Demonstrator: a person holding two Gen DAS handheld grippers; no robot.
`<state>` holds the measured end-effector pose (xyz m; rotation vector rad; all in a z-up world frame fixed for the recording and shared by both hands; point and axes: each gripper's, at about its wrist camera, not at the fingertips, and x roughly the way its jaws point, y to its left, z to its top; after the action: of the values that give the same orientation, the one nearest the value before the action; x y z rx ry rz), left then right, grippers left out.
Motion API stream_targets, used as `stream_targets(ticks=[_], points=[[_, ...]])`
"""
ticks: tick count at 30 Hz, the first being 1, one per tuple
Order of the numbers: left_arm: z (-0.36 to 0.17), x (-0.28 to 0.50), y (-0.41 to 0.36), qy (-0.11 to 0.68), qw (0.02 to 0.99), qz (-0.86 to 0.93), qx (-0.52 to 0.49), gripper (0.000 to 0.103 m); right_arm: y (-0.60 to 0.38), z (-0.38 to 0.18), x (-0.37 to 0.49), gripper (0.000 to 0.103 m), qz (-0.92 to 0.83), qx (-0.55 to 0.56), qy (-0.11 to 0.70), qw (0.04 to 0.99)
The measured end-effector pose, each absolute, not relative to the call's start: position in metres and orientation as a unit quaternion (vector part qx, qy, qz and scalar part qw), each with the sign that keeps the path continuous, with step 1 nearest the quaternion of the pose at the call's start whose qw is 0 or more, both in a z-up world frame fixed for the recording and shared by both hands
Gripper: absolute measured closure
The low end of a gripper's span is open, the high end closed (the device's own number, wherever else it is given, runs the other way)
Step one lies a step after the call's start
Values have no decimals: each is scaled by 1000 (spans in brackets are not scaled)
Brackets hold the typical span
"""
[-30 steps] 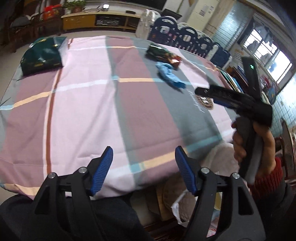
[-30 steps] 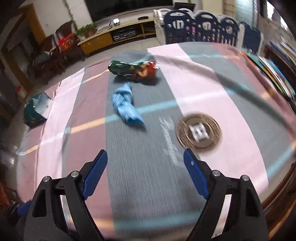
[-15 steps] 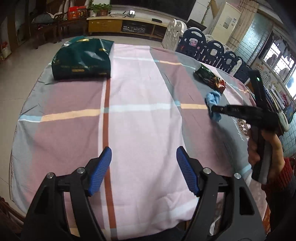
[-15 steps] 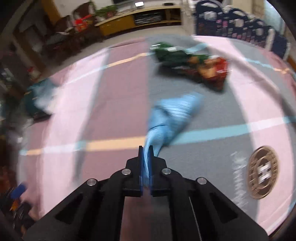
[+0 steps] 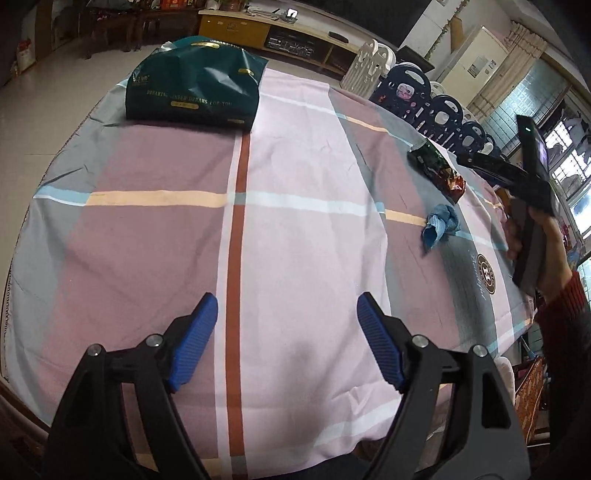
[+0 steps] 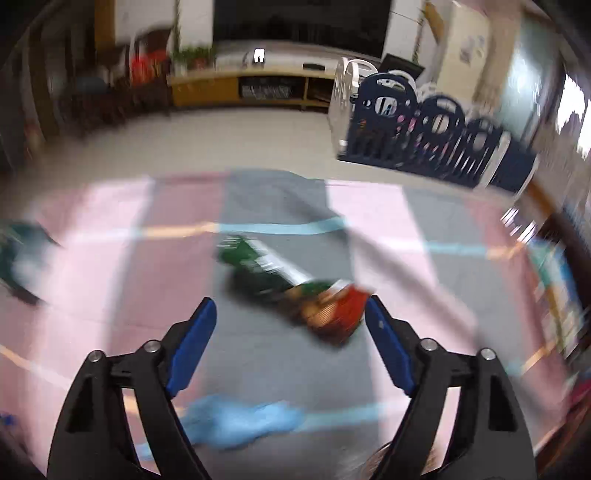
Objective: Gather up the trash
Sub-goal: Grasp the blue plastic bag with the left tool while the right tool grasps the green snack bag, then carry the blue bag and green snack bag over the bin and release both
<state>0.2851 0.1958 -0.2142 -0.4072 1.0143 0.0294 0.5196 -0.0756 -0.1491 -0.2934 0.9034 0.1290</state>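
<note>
A crumpled green and red snack wrapper [image 6: 288, 291] lies on the checked tablecloth [image 5: 295, 258]. My right gripper [image 6: 290, 302] hovers just short of it, jaws opening wide; the pads touch nothing, though this view is blurred. The wrapper's red end sits close to the right finger [image 6: 388, 343]. A crumpled blue rag [image 6: 240, 421] lies under that gripper, free on the cloth. In the left wrist view the wrapper [image 5: 437, 170] and rag [image 5: 441, 225] are far right. My left gripper [image 5: 287, 301] hangs over the near pink stripe, jaws opening, nothing between them.
A dark green shopping bag [image 5: 195, 88] lies at the table's far left corner. A round printed logo [image 5: 485, 275] marks the cloth near the person's hand [image 5: 535, 236]. Beyond the table stand a blue and white play fence [image 5: 443, 110] and a yellow TV cabinet [image 5: 258, 27].
The right gripper, shut on the blue rag half a second ago, has opened and moved on to the wrapper; the rag lies behind it. The left gripper swung left over the table and spread slightly.
</note>
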Motion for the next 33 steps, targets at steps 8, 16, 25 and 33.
stream_targets(ticks=[8, 16, 25, 33], points=[[-217, 291, 185, 492, 852, 6, -181, 24, -59, -206, 560, 61, 72, -288, 502, 812], [-218, 291, 186, 491, 851, 8, -185, 24, -71, -196, 502, 77, 127, -187, 559, 798], [-210, 283, 188, 470, 861, -7, -192, 23, -31, -175, 376, 77, 296, 2, 589, 752], [-197, 306, 157, 469, 862, -47, -185, 24, -120, -149, 314, 77, 194, 110, 520, 824]])
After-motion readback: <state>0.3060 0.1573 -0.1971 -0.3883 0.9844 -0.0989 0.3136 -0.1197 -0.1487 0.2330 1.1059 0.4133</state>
